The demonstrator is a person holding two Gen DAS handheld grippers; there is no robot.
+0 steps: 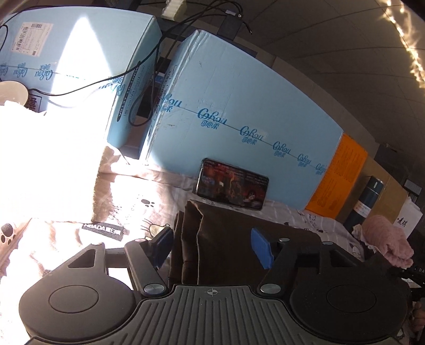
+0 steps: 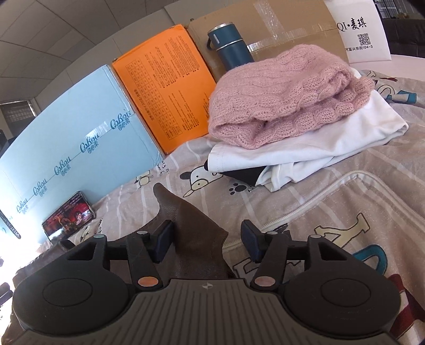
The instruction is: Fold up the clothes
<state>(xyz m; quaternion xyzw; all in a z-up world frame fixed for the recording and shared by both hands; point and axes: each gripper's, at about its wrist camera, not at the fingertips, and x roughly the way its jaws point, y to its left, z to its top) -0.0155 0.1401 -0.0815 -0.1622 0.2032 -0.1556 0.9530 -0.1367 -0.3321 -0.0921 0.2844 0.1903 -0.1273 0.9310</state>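
Note:
A dark brown garment (image 1: pixel 233 238) lies folded on the patterned bed sheet (image 1: pixel 164 185). My left gripper (image 1: pixel 212 246) is open, its blue pads either side of the garment's folded edge. In the right wrist view, a corner of the same brown garment (image 2: pixel 191 225) rises between the jaws of my right gripper (image 2: pixel 207 238), which is open with a wide gap. A folded pink knit sweater (image 2: pixel 287 93) rests on a folded white garment (image 2: pixel 305 148) at the upper right; the sweater also shows in the left wrist view (image 1: pixel 385 238).
Light blue cartons (image 1: pixel 239 106) and an orange box (image 2: pixel 164 93) line the far edge of the bed. A phone (image 1: pixel 232 187) leans on the blue carton. A dark blue flask (image 2: pixel 231 45) stands by a brown cardboard box (image 2: pixel 287 24). Strong glare washes out the left.

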